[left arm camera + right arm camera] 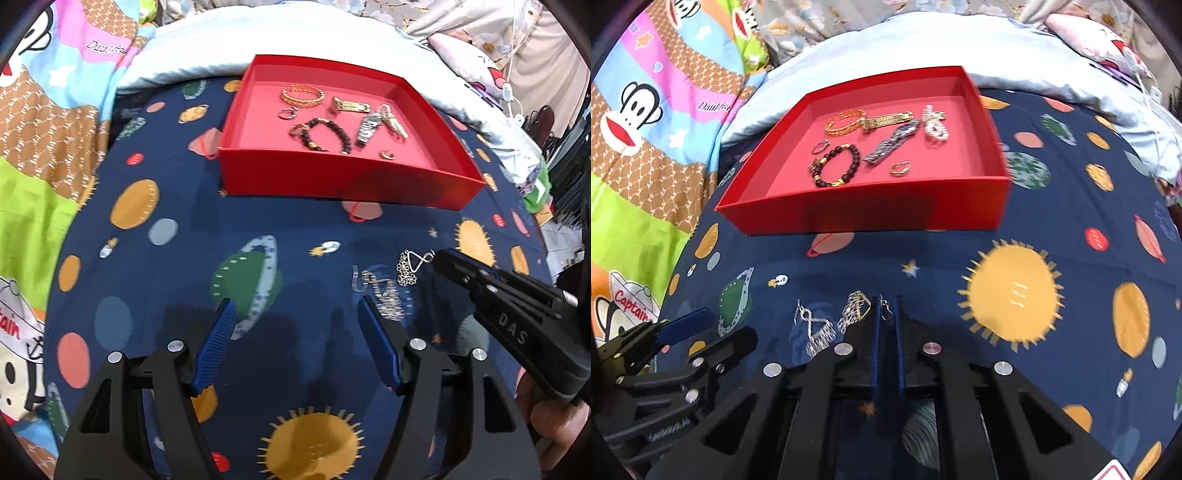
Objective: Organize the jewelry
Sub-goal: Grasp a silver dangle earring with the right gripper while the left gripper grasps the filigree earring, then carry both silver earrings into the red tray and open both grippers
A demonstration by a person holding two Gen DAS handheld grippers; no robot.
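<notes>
Currently, pickup step: right tongs (pixel 887 308) clenched on an earring (pixel 885 309) on the bed (pixel 923 258), left tongs (pixel 295 314) released beside; next, a lift to the red box (pixel 871 214).

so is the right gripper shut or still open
Shut: the right gripper has its blue pads nearly together, pinching the hook of a silver earring lying outside the red box.

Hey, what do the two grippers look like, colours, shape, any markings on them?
Both look alike: the left gripper and right gripper have black angular frames with triangular cutouts and round silver bolt heads. Each carries two flat blue fingers with ribbed pads. Seen from the left wrist view, the right gripper's black body bears raised letters "DAS". No cables show on either. A bare hand is partly visible; no sleeve shows.
</notes>
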